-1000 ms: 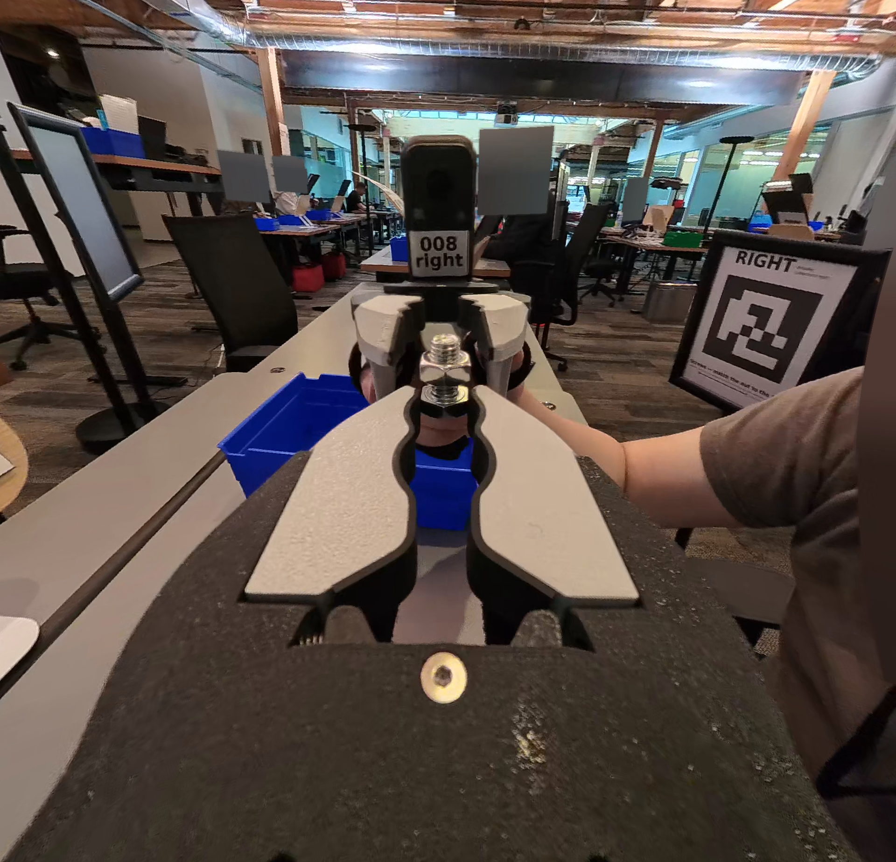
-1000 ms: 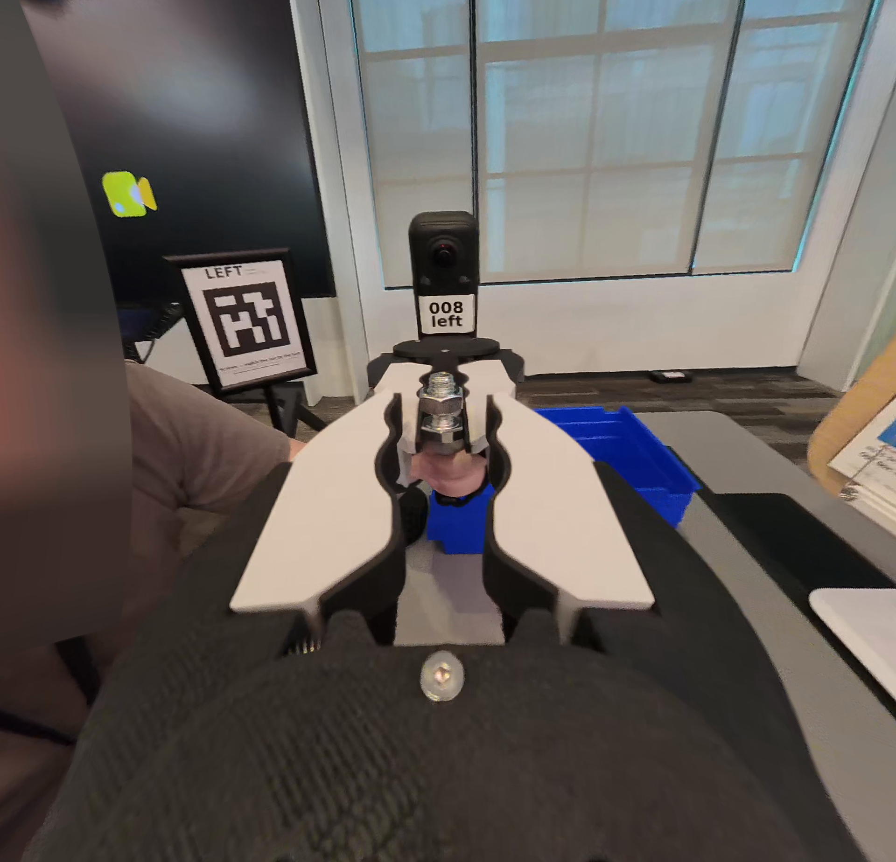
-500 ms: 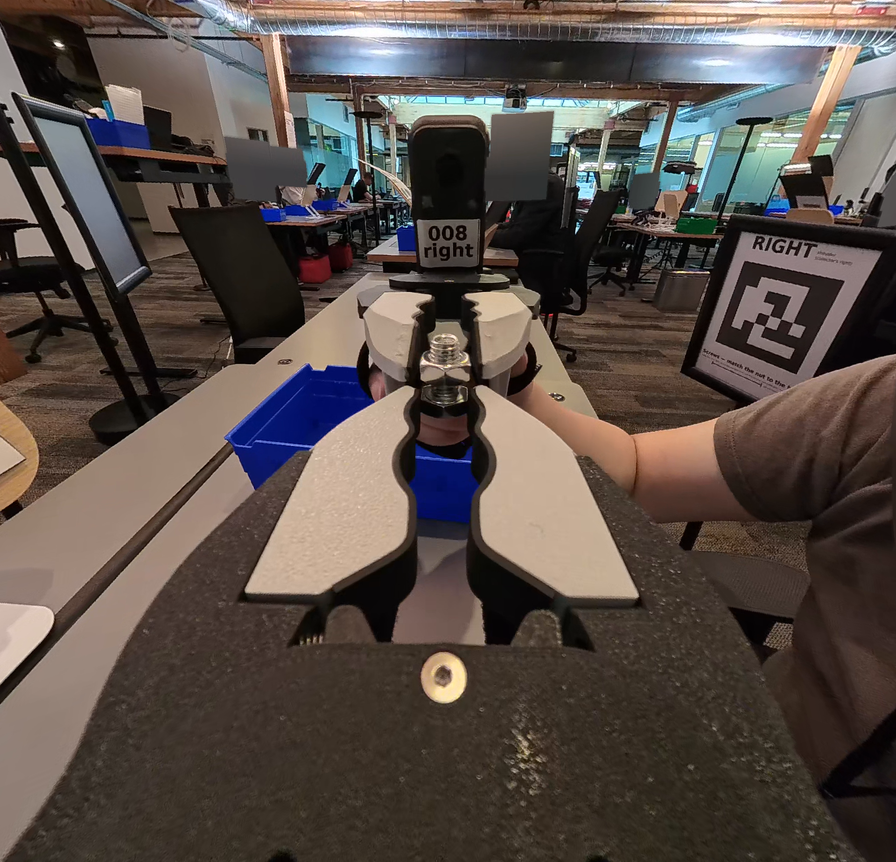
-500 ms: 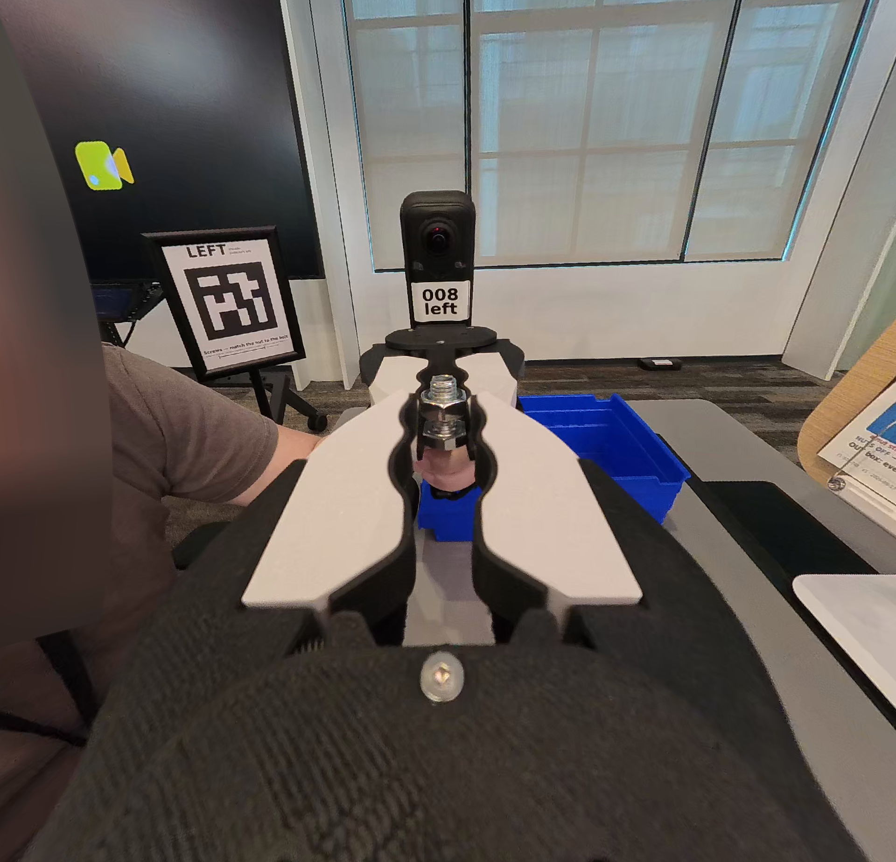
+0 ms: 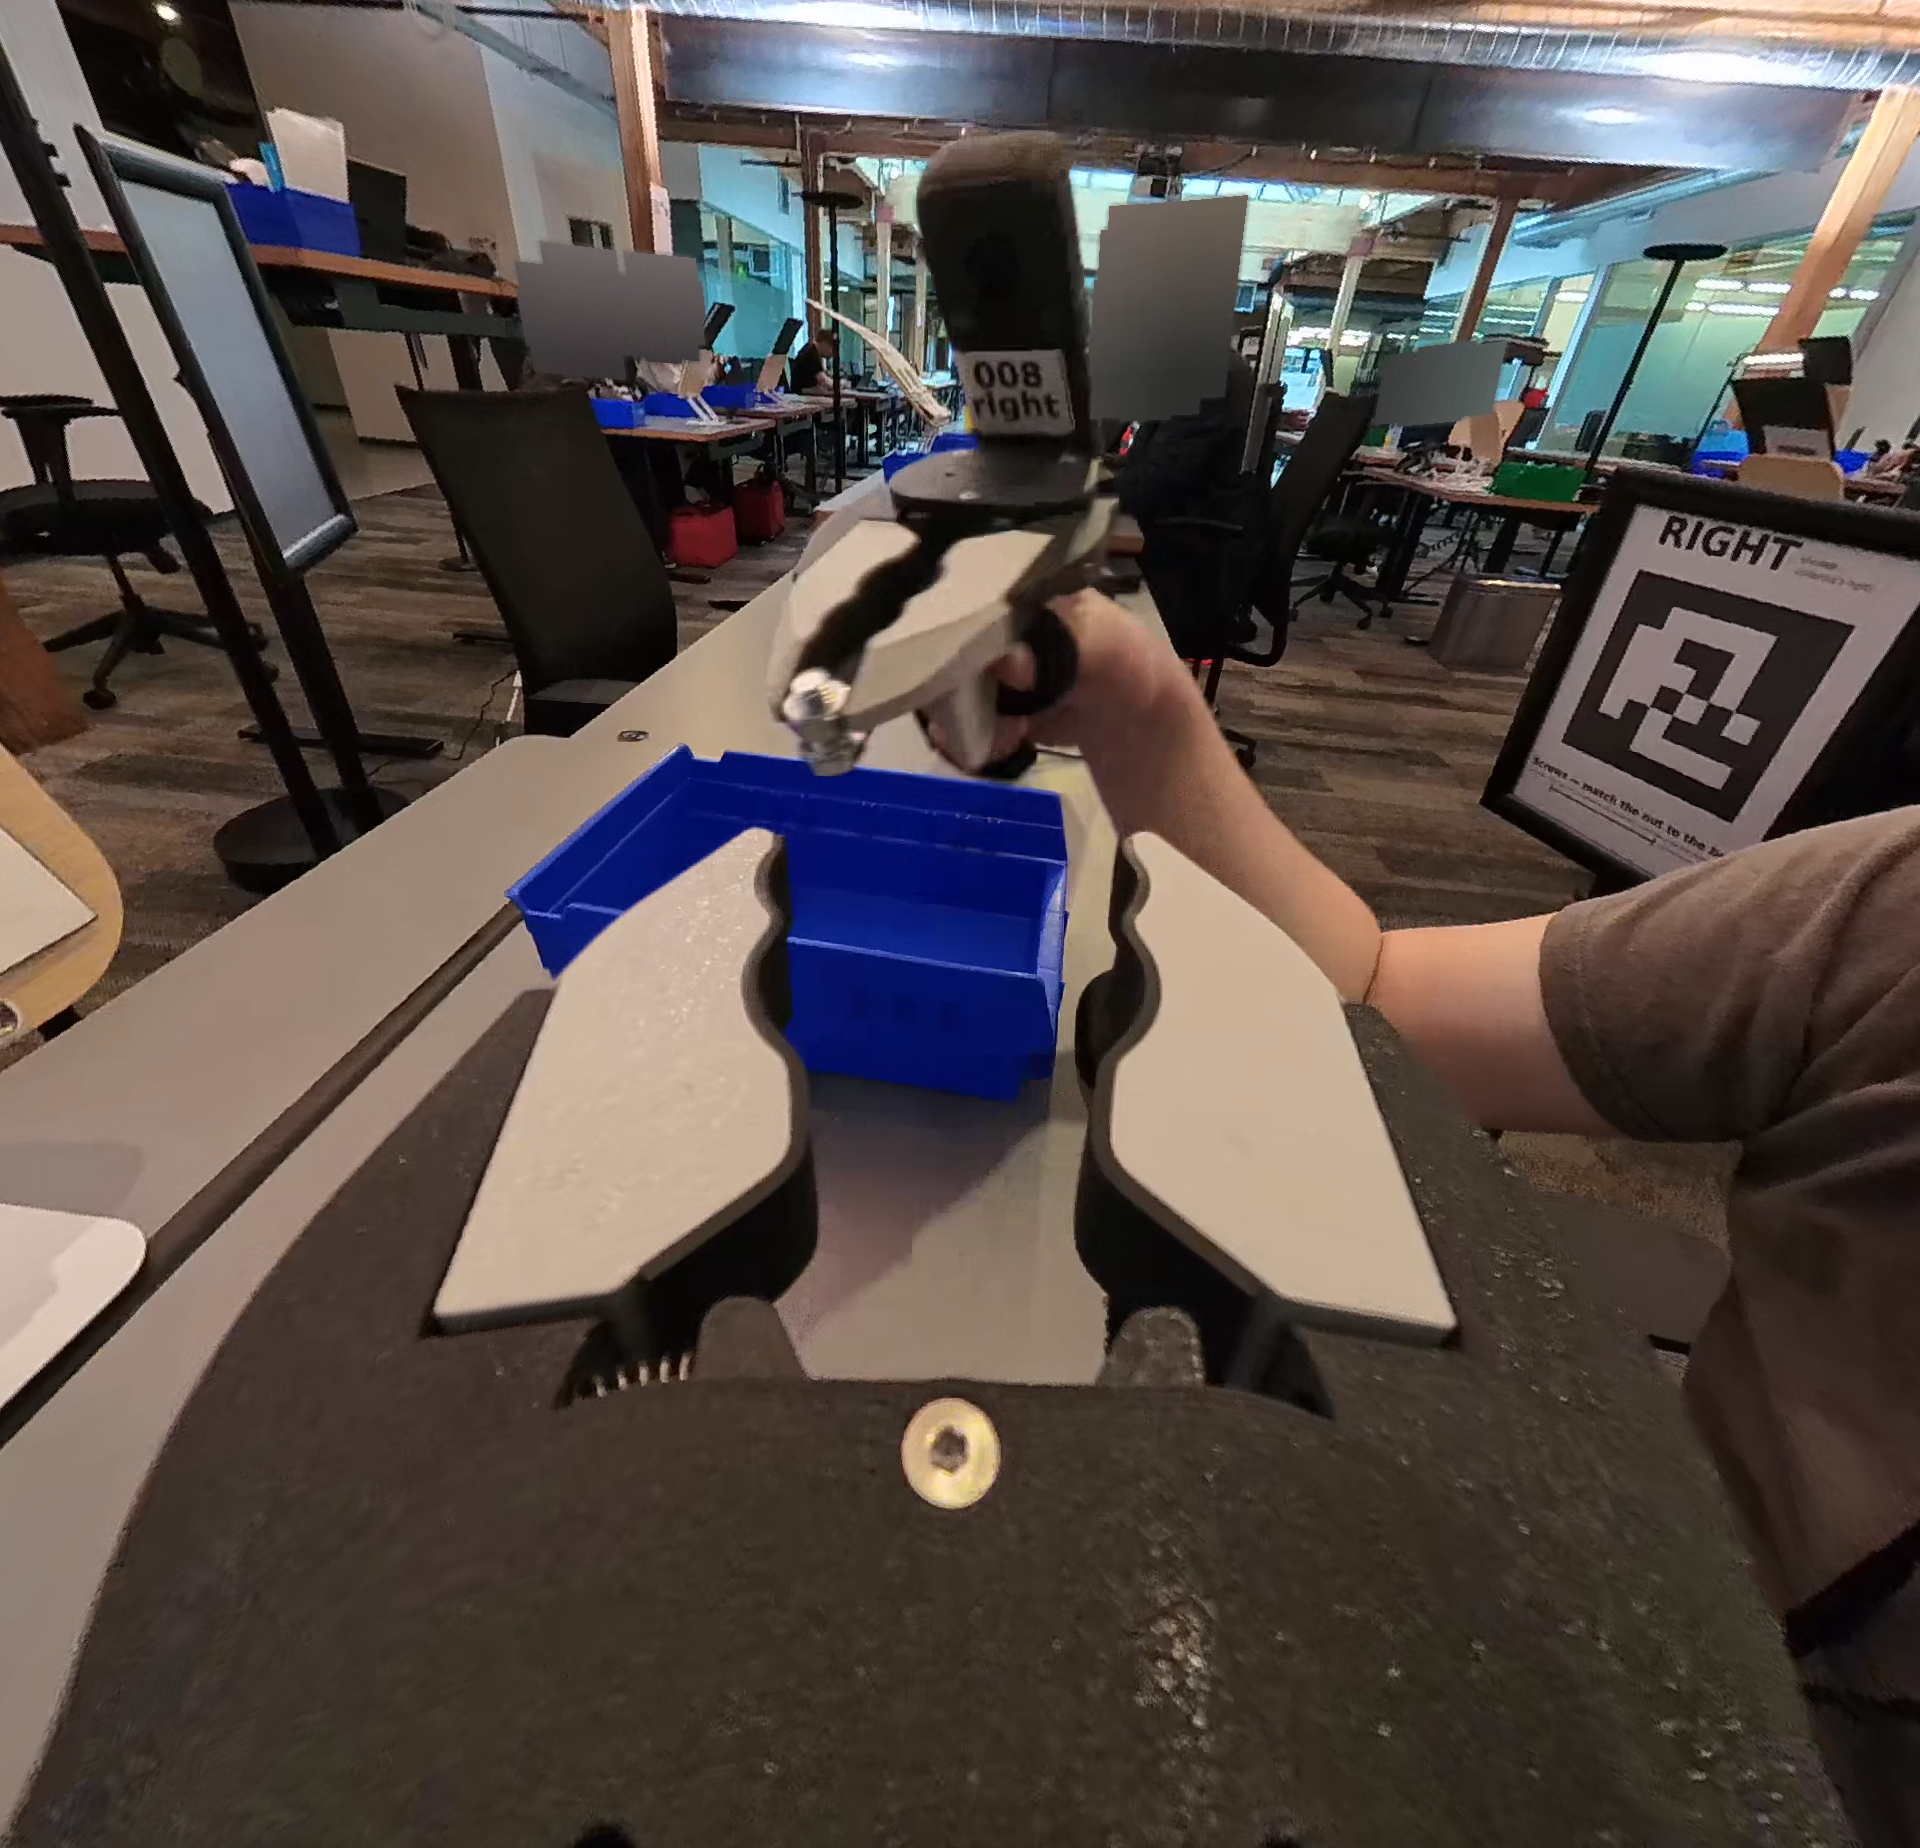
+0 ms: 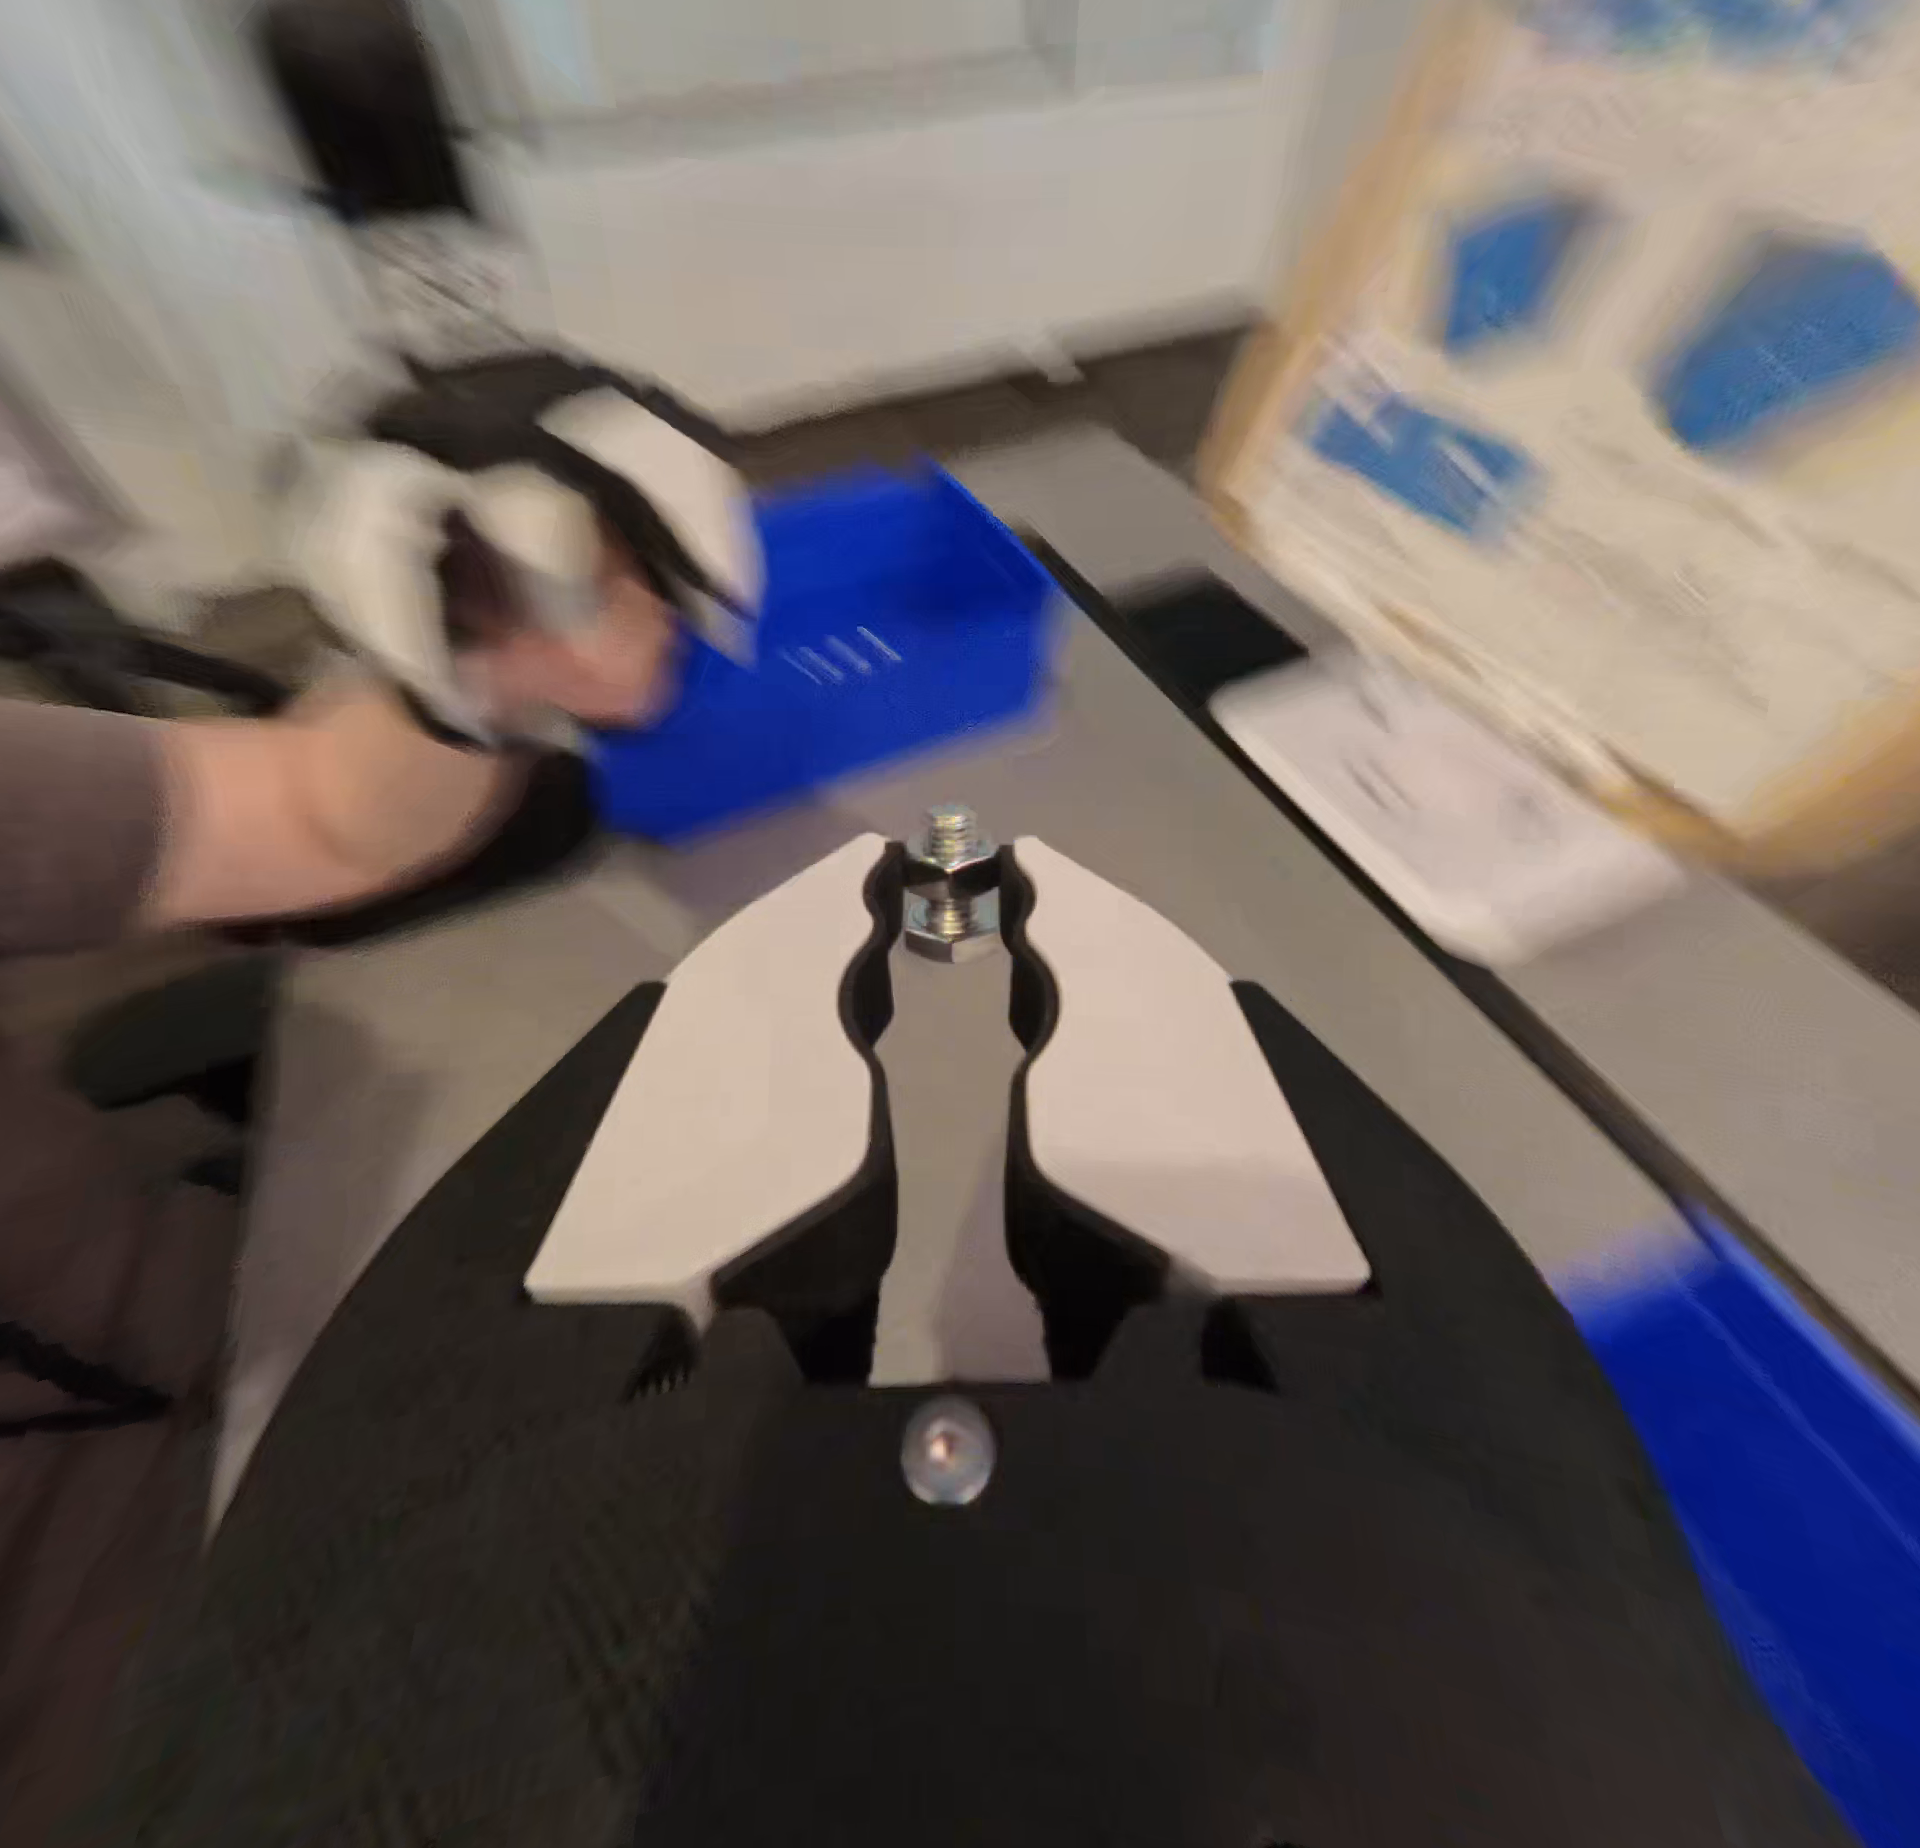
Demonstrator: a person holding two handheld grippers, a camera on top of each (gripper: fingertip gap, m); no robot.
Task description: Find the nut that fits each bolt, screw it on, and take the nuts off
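My right gripper [image 6: 948,853] is shut on a silver bolt [image 6: 945,931] with a hex nut [image 6: 948,871] threaded on it; the fingertips pinch at the nut, and the threaded end points up. In the left wrist view my left gripper [image 5: 951,863] is open and empty over the near end of a blue bin [image 5: 914,925] on the grey table [image 5: 312,967]. There the right gripper [image 5: 831,702] is tilted, holding the bolt [image 5: 821,723] just above the bin's far rim. The right wrist view is motion-blurred; the left gripper [image 6: 582,541] shows open beside the bin [image 6: 873,655].
A framed marker sign [image 5: 1714,697] stands at the right and a black chair [image 5: 551,551] behind the table. A white sheet [image 6: 1403,790] and a board with blue pictures [image 6: 1610,344] lie right of the bin. A second blue bin edge [image 6: 1766,1435] sits near right. My hands' fingertips stand some 10 cm from each other.
My left gripper has opened and let go of the bolt. My right gripper has pulled away with the bolt and nut, swinging down toward the blue bin; both had gripped the same bolt before.
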